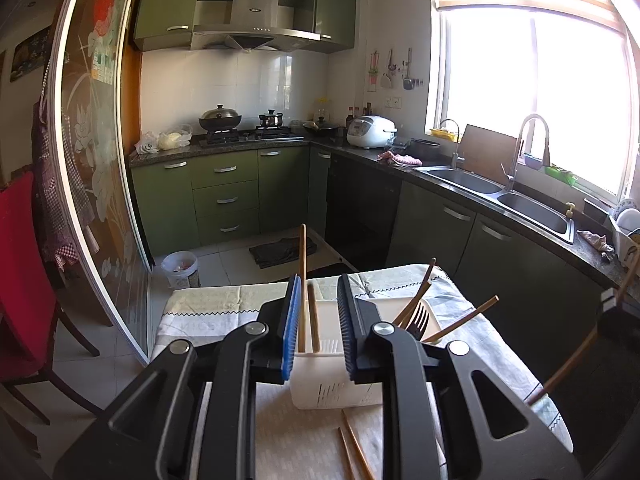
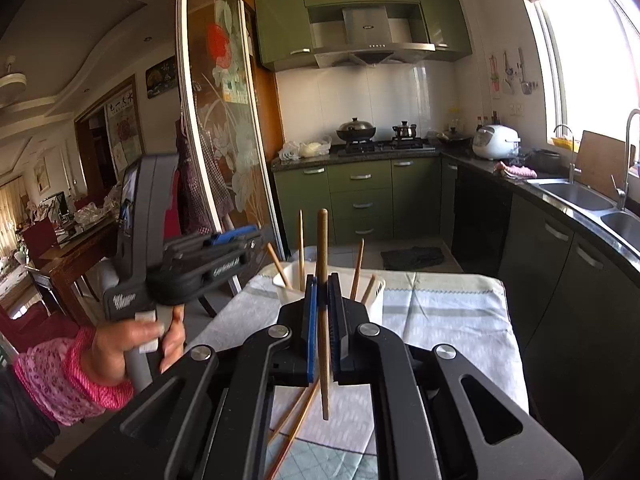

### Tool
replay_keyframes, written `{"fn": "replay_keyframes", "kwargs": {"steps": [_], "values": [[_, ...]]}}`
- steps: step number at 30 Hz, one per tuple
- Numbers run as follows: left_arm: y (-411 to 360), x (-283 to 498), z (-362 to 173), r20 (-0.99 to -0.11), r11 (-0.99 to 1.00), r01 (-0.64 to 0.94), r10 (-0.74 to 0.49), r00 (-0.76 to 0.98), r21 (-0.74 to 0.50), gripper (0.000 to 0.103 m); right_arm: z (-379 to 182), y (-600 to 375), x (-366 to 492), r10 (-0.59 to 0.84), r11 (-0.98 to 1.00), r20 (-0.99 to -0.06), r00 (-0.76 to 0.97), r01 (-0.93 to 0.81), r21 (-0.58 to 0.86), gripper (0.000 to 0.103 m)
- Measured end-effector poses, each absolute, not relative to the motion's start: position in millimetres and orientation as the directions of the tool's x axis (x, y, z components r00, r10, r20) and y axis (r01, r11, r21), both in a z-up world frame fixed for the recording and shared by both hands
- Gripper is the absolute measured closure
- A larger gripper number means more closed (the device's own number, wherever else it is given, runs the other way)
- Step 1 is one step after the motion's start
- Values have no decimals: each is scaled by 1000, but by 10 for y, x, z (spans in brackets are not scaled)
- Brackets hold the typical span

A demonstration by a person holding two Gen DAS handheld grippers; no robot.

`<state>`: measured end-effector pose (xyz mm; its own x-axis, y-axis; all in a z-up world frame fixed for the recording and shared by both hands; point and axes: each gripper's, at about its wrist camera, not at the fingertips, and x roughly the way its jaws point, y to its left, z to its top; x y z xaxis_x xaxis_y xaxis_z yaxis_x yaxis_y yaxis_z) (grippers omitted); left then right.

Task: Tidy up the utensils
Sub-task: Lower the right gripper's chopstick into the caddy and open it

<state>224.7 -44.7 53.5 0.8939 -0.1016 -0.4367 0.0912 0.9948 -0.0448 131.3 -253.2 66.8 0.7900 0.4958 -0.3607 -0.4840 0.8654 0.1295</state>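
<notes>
A wooden chopstick (image 2: 323,312) is seen pinched upright between the pressed-together pads of the right gripper (image 2: 322,322), its long axis near vertical and its lower tip hanging above two loose chopsticks (image 2: 294,428) left on the tablecloth (image 2: 452,312). Just beyond the gripper, the white utensil caddy (image 2: 374,300) is shown, already stocked with upright chopsticks. From the left wrist view, the left gripper (image 1: 318,328) is held spread and empty just in front of that caddy (image 1: 332,388), where a fork (image 1: 418,316) is lodged. The right gripper is judged nearer the drop.
</notes>
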Motion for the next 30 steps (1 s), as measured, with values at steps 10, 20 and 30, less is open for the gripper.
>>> {"fn": "replay_keyframes", "kwargs": {"steps": [10, 20, 30], "values": [[-130, 1589, 328, -467, 997, 80, -78, 881, -15, 84, 1361, -2273, 1968, 428, 904, -230, 874, -411, 118, 97], [-7, 1487, 213, -510, 997, 78, -82, 856, -29, 83, 941, -2046, 2587, 388, 921, -361, 848, -366, 132, 97], [-288, 1518, 77, -557, 990, 135, -131, 820, -35, 83, 655, -1973, 2290, 393, 914, -388, 834, -399, 68, 96]]}}
